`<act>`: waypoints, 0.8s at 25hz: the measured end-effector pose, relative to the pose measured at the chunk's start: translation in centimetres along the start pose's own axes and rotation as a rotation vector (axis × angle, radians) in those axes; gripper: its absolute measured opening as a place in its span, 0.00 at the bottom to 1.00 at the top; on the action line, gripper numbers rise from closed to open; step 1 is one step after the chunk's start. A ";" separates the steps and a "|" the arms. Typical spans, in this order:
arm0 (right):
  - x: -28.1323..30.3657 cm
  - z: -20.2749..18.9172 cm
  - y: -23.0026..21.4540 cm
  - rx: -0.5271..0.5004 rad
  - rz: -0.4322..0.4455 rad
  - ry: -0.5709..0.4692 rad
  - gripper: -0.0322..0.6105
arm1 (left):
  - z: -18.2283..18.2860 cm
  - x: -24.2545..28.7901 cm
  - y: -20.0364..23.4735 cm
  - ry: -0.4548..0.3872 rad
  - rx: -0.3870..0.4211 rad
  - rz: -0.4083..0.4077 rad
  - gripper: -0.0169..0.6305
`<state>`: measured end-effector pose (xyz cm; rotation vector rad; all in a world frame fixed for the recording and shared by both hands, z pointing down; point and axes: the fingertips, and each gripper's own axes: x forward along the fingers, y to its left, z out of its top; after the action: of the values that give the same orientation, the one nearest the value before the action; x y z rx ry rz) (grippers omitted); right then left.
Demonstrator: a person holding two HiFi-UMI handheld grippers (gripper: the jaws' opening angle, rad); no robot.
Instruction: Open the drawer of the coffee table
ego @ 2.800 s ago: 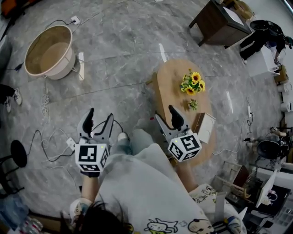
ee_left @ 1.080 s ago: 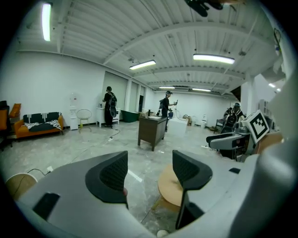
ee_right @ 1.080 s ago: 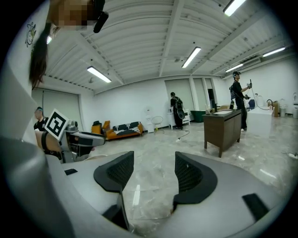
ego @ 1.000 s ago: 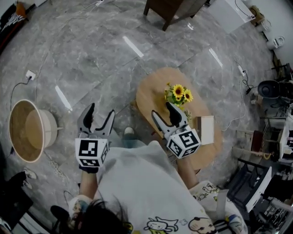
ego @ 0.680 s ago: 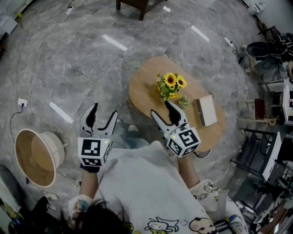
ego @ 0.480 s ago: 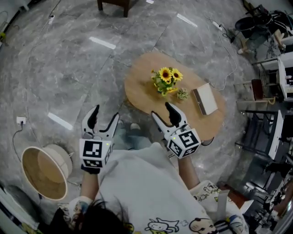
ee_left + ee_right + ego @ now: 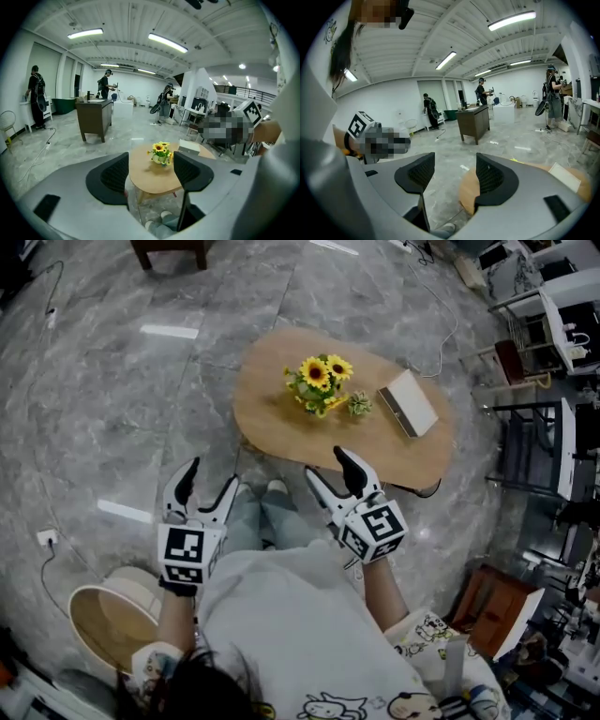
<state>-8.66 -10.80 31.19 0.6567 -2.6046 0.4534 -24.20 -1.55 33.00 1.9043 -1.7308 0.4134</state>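
Standing on the grey marble floor (image 7: pixel 112 381), the person holds the left tool (image 7: pixel 211 476) and the right tool (image 7: pixel 328 465) out in front, each with its jaws wide apart and nothing between them. The oval wooden counter (image 7: pixel 272 418) lies just ahead, bearing a sunflower bunch (image 7: pixel 317 382) and a white box (image 7: pixel 407 403). Its drawer is hidden from every view. Each tool's cube shows only square black-and-white markers.

The oval wooden worktop (image 7: pixel 272 404) carries sunflowers (image 7: pixel 317 382) toward 9 o'clock, a small plant (image 7: pixel 358 406) at centre and a white box (image 7: pixel 407 403) toward 3 o'clock.
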 end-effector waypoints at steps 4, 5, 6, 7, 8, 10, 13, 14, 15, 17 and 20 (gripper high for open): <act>0.3 -0.9 -0.6 0.010 0.010 0.021 0.42 | -1.3 1.6 -0.5 0.036 0.013 -0.035 0.45; 0.3 -1.2 -0.8 0.013 0.015 0.029 0.42 | -1.7 2.1 -0.8 0.047 0.016 -0.045 0.45; 0.4 -1.6 -1.0 0.015 0.019 0.037 0.42 | -2.0 2.6 -0.9 0.055 0.019 -0.054 0.45; 0.5 -1.9 -1.1 0.016 0.023 0.045 0.42 | -2.3 3.0 -1.0 0.062 0.023 -0.060 0.45; 0.7 -2.3 -1.3 0.015 0.025 0.052 0.42 | -2.6 3.5 -1.0 0.068 0.027 -0.064 0.45; 1.1 -3.0 -1.7 0.017 0.028 0.063 0.42 | -3.2 4.3 -1.1 0.078 0.034 -0.071 0.45; 1.9 -4.4 -2.2 0.026 0.030 0.081 0.42 | -4.5 5.7 -1.3 0.103 0.047 -0.085 0.45; 2.3 -5.0 -2.4 0.029 0.031 0.088 0.42 | -5.0 6.3 -1.3 0.112 0.053 -0.092 0.45; 2.7 -5.5 -2.6 0.030 0.033 0.095 0.42 | -5.6 6.9 -1.4 0.121 0.058 -0.100 0.45; 3.3 -6.7 -2.9 0.033 0.039 0.110 0.42 | -6.7 8.1 -1.6 0.138 0.068 -0.115 0.45; 4.2 -8.4 -3.4 0.037 0.049 0.131 0.42 | -8.8 9.7 -2.0 0.170 0.080 -0.134 0.45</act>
<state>-7.73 -11.82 41.08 0.5564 -2.4989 0.5428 -19.88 -4.43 45.20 1.9665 -1.4882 0.5836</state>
